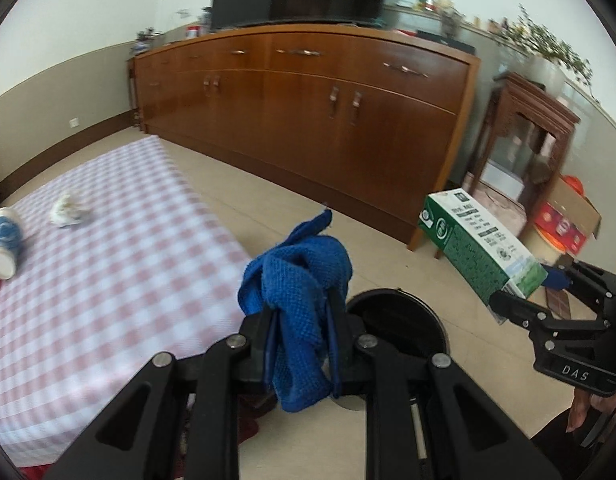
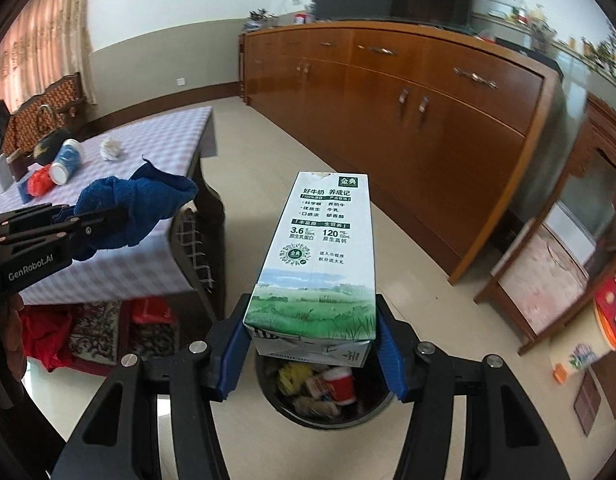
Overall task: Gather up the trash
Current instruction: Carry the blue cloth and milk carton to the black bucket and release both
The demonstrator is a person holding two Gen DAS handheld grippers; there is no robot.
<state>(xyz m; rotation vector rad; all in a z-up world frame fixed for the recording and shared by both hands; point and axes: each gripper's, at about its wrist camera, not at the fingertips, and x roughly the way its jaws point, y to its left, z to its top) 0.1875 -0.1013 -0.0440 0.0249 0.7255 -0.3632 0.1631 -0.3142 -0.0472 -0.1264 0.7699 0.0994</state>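
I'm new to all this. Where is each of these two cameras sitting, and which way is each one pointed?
Left wrist: sits on the left gripper, looking along its fingers at the blue cloth it clamps, toward the checkered table and wooden sideboard; the right gripper shows at its right edge.
Right wrist: sits on the right gripper, looking over the milk carton it holds, down into the trash bin; the left gripper shows at left.
Shared: cloth, carton, bin, table, sideboard, both grippers.
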